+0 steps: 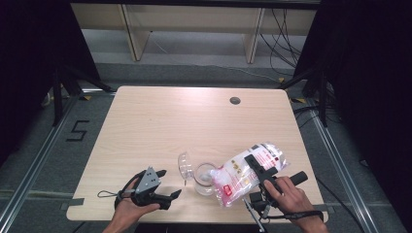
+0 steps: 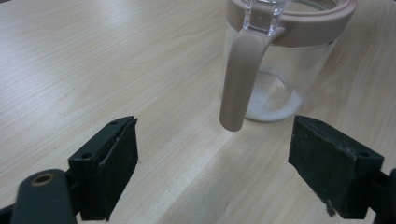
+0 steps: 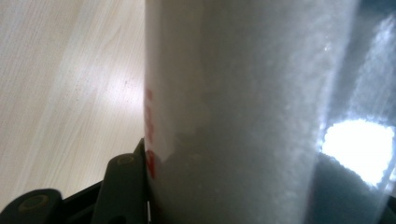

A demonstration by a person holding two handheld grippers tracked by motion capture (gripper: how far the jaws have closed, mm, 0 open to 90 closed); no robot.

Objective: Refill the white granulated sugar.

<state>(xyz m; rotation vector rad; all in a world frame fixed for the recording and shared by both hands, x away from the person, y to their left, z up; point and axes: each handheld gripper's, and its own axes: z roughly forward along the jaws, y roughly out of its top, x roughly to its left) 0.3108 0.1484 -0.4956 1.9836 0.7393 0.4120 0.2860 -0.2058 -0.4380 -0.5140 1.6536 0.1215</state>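
At the near edge of the worktop point(image 1: 145, 126), the left tongs point(image 1: 171, 183) are shown in the high view, held in the left hand point(image 1: 132, 206) and lying low over the surface. In the left gripper view, the two black jaws are seen spread wide, with bare wood between them and nothing gripped or touched. Just beyond the jaws, a clear glass jar point(image 2: 280, 70) is seen upright on the worktop, fitted with a beige rim and a beige handle point(image 2: 240, 79) that hangs toward the camera; a thin layer of white grains is visible on its bottom.

To the right in the high view, the right tongs point(image 1: 256, 164) are held in the right hand point(image 1: 291, 196) and are clamped across a clear plastic bag point(image 1: 245, 172) of white grains bearing red print. The bag is tilted, with its lower end at the mouth of the jar point(image 1: 205, 178). In the right gripper view, the bag point(image 3: 243, 112) is pressed against the left jaw, the jaws being held partly apart by the bag's thickness.

Just left of the jar, a clear lid point(image 1: 184, 166) is seen standing up from the rim. Farther off, a small dark round grommet point(image 1: 235, 100) is set in the worktop near its far edge.
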